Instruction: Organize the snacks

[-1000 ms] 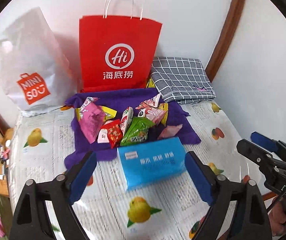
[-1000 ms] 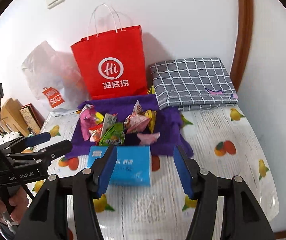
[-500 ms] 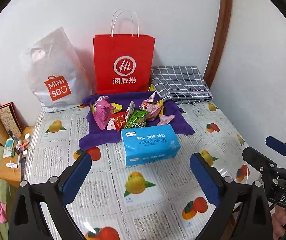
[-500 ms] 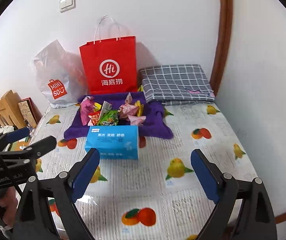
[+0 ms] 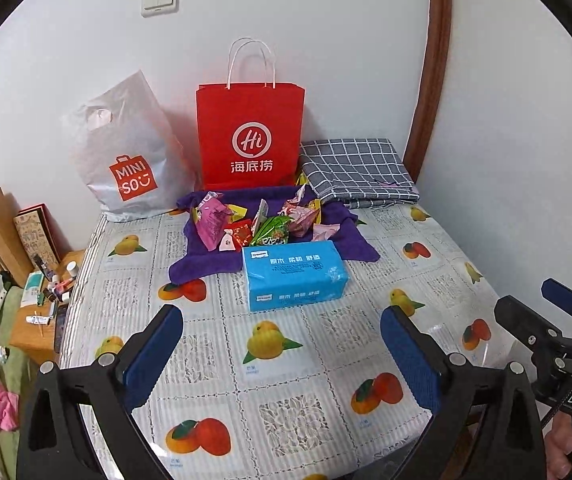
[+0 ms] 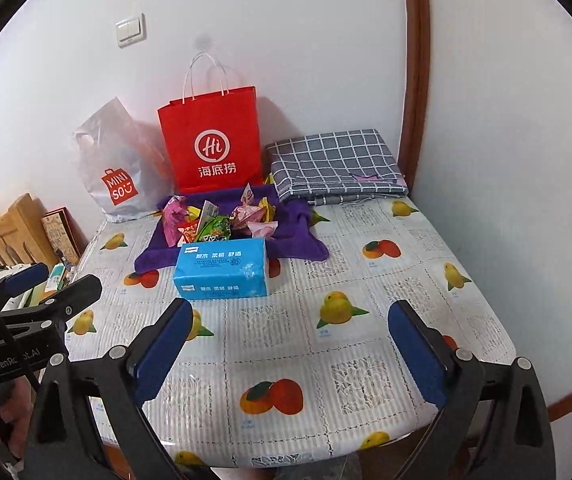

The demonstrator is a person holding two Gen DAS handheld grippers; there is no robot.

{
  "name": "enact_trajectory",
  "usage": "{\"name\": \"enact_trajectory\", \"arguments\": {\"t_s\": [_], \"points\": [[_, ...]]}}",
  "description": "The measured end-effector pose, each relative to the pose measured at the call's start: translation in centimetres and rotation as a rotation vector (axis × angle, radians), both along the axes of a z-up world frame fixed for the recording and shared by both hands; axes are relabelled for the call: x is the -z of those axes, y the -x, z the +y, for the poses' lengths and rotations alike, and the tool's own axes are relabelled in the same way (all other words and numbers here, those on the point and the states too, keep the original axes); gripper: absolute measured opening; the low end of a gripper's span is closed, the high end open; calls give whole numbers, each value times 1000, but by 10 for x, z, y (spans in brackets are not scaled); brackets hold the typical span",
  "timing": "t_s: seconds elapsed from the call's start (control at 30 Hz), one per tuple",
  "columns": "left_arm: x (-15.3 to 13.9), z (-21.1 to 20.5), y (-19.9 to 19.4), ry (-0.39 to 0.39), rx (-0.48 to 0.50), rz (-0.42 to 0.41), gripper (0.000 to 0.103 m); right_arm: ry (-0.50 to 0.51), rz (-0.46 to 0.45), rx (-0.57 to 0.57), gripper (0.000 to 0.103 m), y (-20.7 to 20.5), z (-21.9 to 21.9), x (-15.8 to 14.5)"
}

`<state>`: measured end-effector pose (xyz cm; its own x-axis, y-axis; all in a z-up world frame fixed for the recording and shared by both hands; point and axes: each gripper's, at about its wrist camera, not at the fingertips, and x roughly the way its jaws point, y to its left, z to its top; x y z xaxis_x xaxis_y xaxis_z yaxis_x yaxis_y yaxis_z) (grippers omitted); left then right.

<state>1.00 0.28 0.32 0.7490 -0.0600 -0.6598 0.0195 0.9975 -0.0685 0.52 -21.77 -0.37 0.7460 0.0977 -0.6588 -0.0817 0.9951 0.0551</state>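
your left gripper (image 5: 282,348) stands wide and empty; your right gripper (image 6: 289,340) has just been opening, nothing between its pads. the snack packets (image 5: 258,226) lie heaped on the purple towel (image 5: 349,246), behind the blue tissue pack (image 5: 295,274), well apart from both tongs. reach over carelessly and you likely shove the tissue pack into the heap or drag the towel. i count one tissue pack, one red paper bag (image 5: 250,136), one white miniso bag (image 5: 126,152), one folded checked cloth (image 5: 357,170), and roughly eight overlapping packets.
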Motion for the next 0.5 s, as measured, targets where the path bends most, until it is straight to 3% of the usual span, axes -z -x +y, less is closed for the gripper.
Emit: {"name": "enact_trajectory", "arguments": {"t_s": [0.5], "points": [[-3, -4, 6, 7, 6, -10, 100, -5, -21, -1, 98, 9, 1, -4]]}}
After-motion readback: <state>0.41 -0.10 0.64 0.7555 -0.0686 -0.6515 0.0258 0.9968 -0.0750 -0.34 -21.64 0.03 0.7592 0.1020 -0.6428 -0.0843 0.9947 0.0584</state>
